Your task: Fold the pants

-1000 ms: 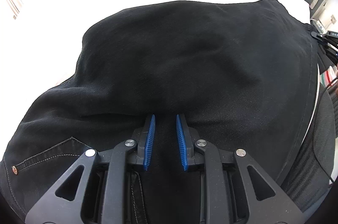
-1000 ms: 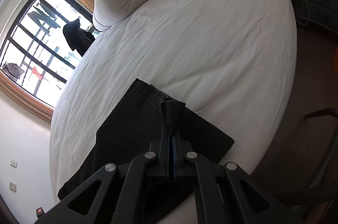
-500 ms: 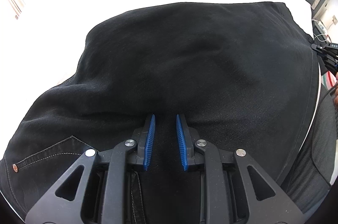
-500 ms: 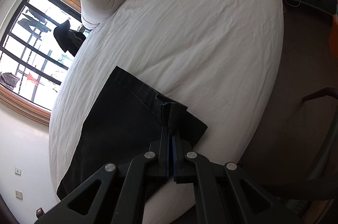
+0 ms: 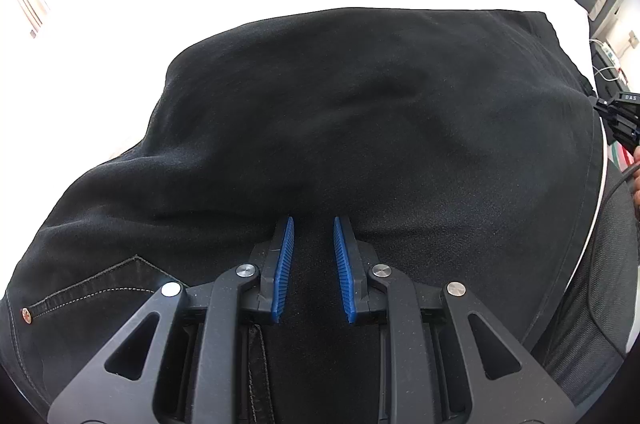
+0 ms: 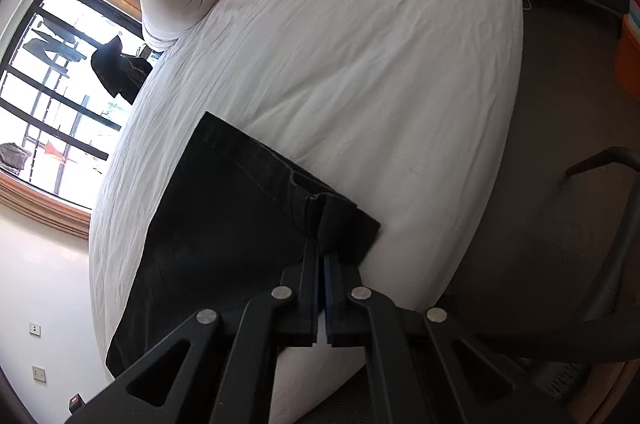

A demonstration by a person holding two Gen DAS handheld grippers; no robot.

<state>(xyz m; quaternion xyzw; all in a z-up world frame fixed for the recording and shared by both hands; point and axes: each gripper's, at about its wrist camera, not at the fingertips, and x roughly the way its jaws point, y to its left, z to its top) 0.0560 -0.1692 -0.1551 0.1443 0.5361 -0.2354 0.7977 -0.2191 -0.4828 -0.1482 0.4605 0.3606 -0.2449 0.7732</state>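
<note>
The right hand-held gripper (image 6: 323, 244) is clamped fully shut on a thin pinch of hem at the corner of the pants (image 6: 224, 224). The left hand-held gripper (image 5: 312, 256) is closed on a ridge of black cloth bunched between its blue pads (image 5: 283, 264).

If the right pinch is pulled sideways, the few stacked layers could be slipped apart and the aligned hems lost. If the left ridge is released unevenly, a wrinkle could be left in the fold.

The pants are seen as black denim with pale stitching and a rivet (image 5: 26, 312) at the pocket. They are laid flat near the edge of the bed (image 6: 380, 63), on its white sheet.
</note>
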